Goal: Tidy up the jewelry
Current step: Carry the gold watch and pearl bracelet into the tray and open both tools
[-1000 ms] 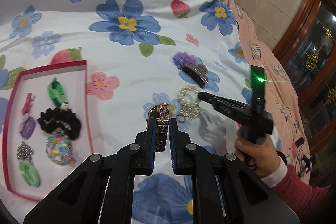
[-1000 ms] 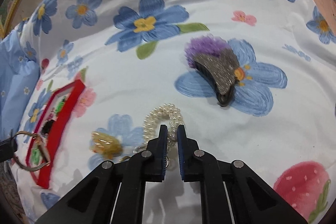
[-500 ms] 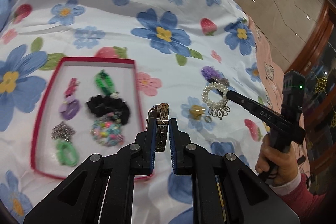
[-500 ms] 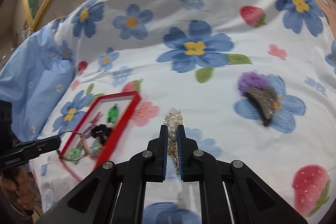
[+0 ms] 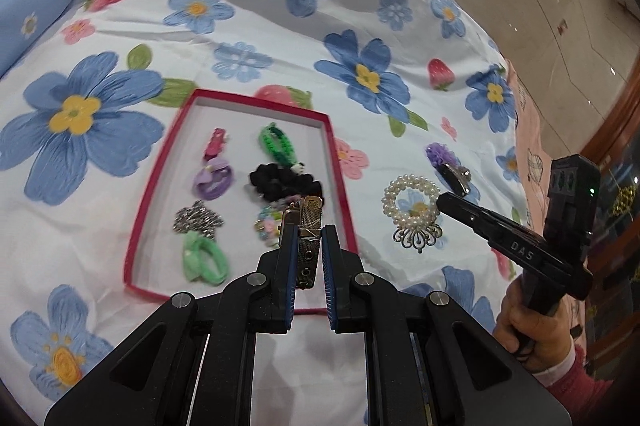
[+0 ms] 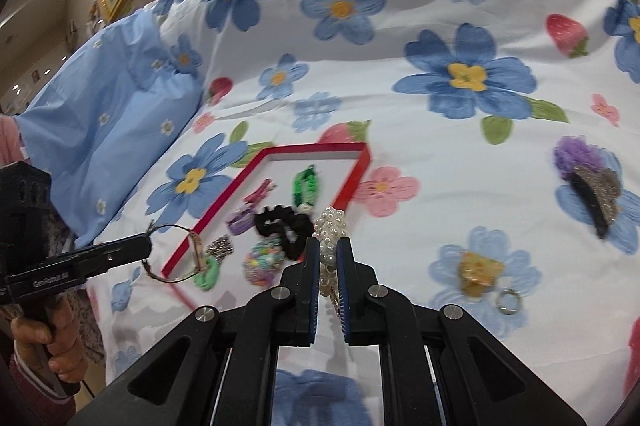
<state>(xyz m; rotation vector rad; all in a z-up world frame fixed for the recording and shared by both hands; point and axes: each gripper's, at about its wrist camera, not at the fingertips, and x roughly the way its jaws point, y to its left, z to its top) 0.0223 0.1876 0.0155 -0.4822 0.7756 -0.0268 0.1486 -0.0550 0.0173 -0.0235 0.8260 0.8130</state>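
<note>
left gripper (image 5: 309,240) jaws: mesh bracelet (image 5: 307,226) | right gripper (image 6: 328,256) jaws: pearl bracelet (image 6: 329,226)

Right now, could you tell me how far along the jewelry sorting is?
Done: several hair ties and clips already lie in the red tray. In hand: the left gripper holds a mesh bracelet; the right gripper holds the pearl bracelet. Left: the purple claw clip, amber piece and small ring lie on the bedspread.

glossy pearl bracelet (image 5: 412,202), cloth bedsheet (image 5: 240,26)

one red tray (image 5: 141,210), two bracelets (image 5: 411,201), two green ties (image 5: 202,258)
</note>
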